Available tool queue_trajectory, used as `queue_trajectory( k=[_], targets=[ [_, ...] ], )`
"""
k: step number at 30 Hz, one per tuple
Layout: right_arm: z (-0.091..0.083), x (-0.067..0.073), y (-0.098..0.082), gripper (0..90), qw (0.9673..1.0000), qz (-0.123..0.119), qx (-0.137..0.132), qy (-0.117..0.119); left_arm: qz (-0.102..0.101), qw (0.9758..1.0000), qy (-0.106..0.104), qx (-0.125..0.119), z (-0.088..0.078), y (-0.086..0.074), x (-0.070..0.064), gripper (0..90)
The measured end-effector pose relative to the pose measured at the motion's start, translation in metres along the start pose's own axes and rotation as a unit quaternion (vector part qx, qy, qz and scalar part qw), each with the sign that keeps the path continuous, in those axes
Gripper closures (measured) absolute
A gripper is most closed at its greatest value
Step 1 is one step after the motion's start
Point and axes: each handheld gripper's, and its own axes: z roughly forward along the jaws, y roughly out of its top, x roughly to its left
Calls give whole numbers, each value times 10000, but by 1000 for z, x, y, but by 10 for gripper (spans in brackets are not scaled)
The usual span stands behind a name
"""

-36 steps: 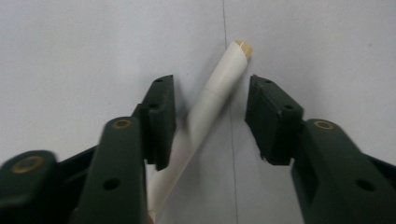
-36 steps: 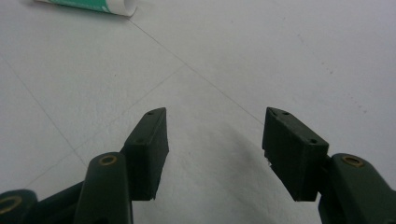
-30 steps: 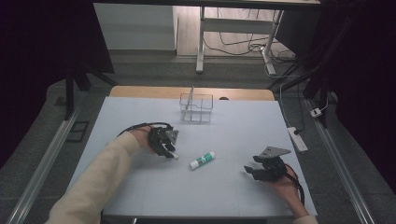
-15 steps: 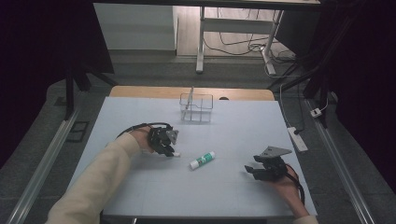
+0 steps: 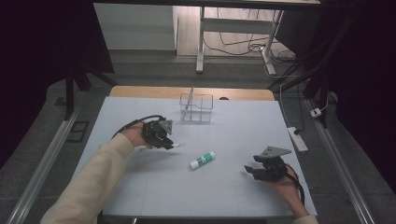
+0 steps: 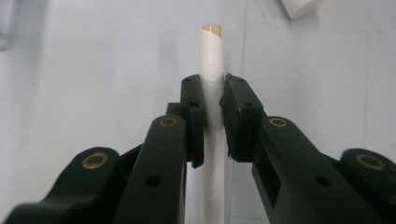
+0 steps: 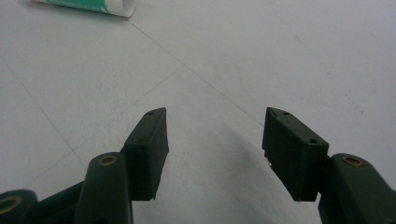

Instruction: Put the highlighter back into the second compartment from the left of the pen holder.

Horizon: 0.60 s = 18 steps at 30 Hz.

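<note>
A pale blue worktop [image 5: 140, 191] is seen from above, with a clear wire-framed organizer box [image 5: 196, 108] set at about twelve o'clock from its middle. A white glue stick with a green label [image 5: 202, 160] is laid flat near the middle of the worktop, tilted with its cap end towards two o'clock.

The left tongs [image 5: 168, 143] are held at about ten o'clock from the glue stick, and a thin white stick [image 6: 211, 70] is clamped between them. In the left gripper view the two black jaws are seen pressed against the sides of that stick, whose yellowish tip is pointed away from the camera, above the worktop. What the stick is cannot be told more exactly.

The right tongs [image 5: 252, 168] are held at about four o'clock from the glue stick, well apart from it. In the right gripper view their jaws are spread wide with nothing between them, and the end of the glue stick [image 7: 84, 7] is caught at eleven o'clock.

Compared with the frames from a second and half a second ago, almost nothing is changed: the glue stick, the box and both hands are found in the same places, and the white stick is held as before.
</note>
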Motion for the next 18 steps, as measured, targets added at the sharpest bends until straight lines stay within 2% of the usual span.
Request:
queue_trajectory(
  k=[7, 18],
  targets=[
    [-1, 0, 0, 398, 10000, 25, -26, -15, -324, 9988, 209, -311, -12, -1, 0, 784],
    [-2, -1, 0, 398, 10000, 28, -71, -35, -549, 9949, 497, -683, -32, 1, -3, 784]
  ],
)
